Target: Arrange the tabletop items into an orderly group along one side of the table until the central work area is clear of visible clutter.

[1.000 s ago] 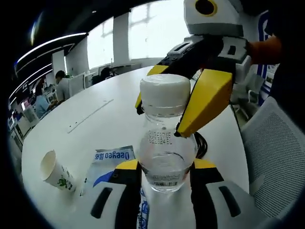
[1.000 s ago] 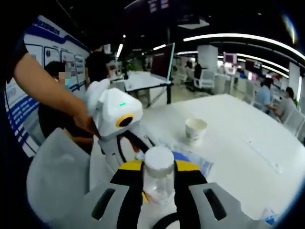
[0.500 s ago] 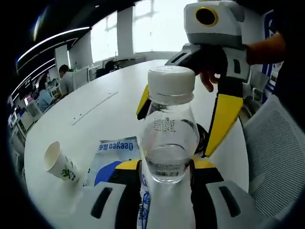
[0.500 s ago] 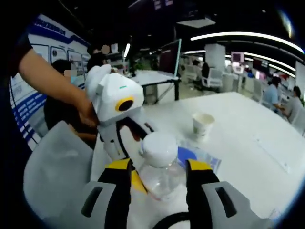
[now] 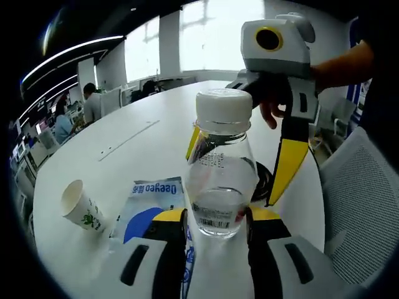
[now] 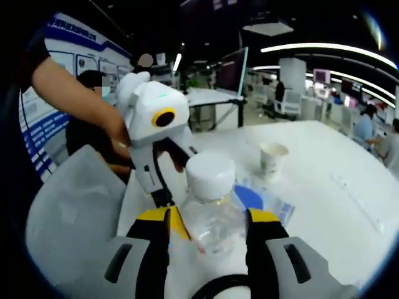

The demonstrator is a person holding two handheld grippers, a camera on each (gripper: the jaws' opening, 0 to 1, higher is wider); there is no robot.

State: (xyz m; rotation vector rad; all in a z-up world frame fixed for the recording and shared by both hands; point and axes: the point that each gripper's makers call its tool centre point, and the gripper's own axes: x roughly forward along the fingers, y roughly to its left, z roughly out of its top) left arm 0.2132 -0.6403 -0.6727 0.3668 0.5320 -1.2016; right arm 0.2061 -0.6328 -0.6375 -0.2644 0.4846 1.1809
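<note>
Two grippers: both meet at one bottle over the white desk (image 5: 131, 140).
Left gripper (image 5: 215, 218): jaws clamped on the lower body of the bottle (image 5: 219, 180), one jaw against each side.
Bottle: clear plastic, white cap, a little water at the bottom, upright between the left jaws.
Right gripper (image 6: 209, 218): jaws apart, one on each side of the bottle's upper part just below the cap, with gaps showing; a hand (image 5: 269, 111) holds this gripper beyond the bottle in the left gripper view.
Packet (image 5: 146, 205): blue and white, flat on the desk, just left of the left jaws.
Paper cup (image 5: 81, 207): further left of the packet, tilted on the desk.
Chair (image 5: 365, 193): grey mesh, right of the left jaws.
</note>
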